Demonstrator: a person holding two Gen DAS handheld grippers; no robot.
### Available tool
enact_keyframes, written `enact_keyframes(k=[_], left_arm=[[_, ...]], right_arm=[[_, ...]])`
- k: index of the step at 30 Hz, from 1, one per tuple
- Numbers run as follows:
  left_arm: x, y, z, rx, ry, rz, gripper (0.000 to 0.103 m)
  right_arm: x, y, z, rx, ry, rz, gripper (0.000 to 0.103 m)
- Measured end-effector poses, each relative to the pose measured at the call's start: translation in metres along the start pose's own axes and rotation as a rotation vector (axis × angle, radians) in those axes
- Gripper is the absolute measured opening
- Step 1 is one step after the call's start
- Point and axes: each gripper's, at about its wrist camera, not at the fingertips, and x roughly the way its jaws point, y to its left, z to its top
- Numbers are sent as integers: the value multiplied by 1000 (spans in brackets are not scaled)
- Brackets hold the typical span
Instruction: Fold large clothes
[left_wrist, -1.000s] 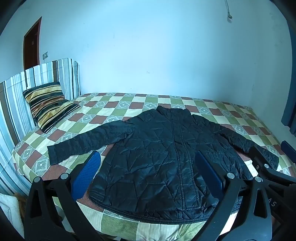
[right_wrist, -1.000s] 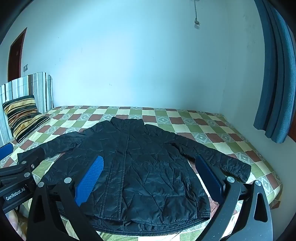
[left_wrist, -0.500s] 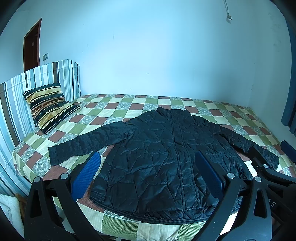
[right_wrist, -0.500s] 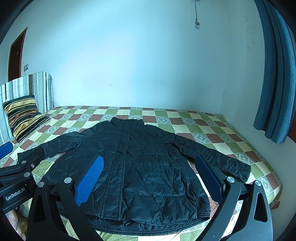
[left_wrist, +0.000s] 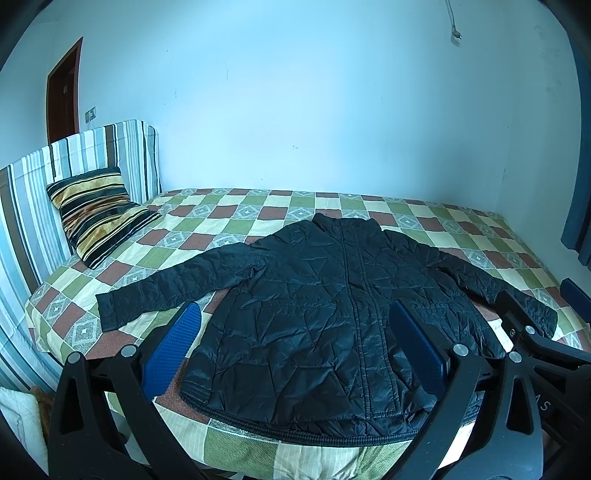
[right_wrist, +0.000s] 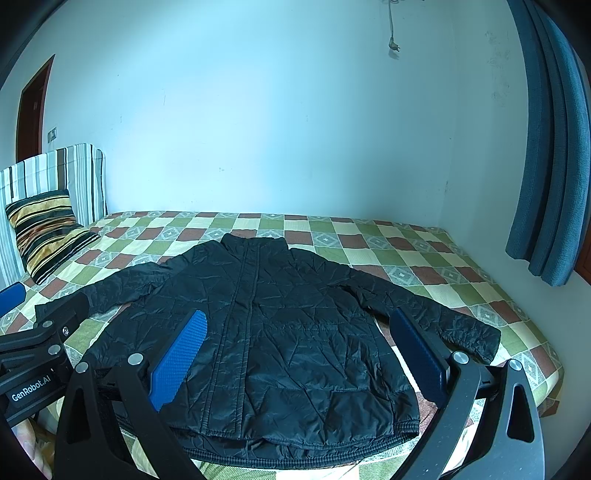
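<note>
Nearest to me, the left tool (left_wrist: 295, 345) and the right tool (right_wrist: 295, 349) both hang spread wide and empty above the bed's near edge, blue pads apart, nothing between them.

Just beyond lies the black quilted puffer jacket (left_wrist: 332, 310), flat and front-up on the bed with the green, brown and cream checked cover (left_wrist: 258, 210). Its hem runs along the near edge, its collar points toward the far wall, and each sleeve is splayed out toward a side edge of the bed.

No fold looks begun, so I'd judge the first step is bringing a sleeve across the body. To do it well, each tool should come down on a cuff and pinch the whole padded thickness, since the slick shell could slip from a shallow bite. Lift only slightly and lay the sleeve straight, so the body doesn't drag.

Farther off, a striped yellow and black pillow (left_wrist: 96, 214) leans at the bed's left end, clear of the work.
</note>
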Motion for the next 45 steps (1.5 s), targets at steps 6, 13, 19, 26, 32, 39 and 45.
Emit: enact_keyframes(k=[6, 13, 19, 26, 32, 39, 45], left_arm=[[0, 0, 0, 1, -1, 1, 101], [-2, -1, 4, 7, 1, -2, 101], [-2, 0, 4, 8, -1, -2, 101], [-2, -1, 3, 8, -1, -2, 101], [-2, -1, 3, 8, -2, -1, 101], [-2, -1, 3, 9, -2, -2, 101], [-2, -1, 2, 9, -1, -2, 101]], right_arm=[[0, 0, 0, 0, 0, 0, 98], [0, 0, 0, 1, -1, 0, 98], [0, 0, 0, 0, -1, 0, 98], [0, 0, 1, 0, -1, 1, 98], [-1, 0, 1, 0, -2, 0, 98], [-1, 0, 0, 0, -2, 1, 98], [-1, 0, 0, -1, -1, 1, 98]])
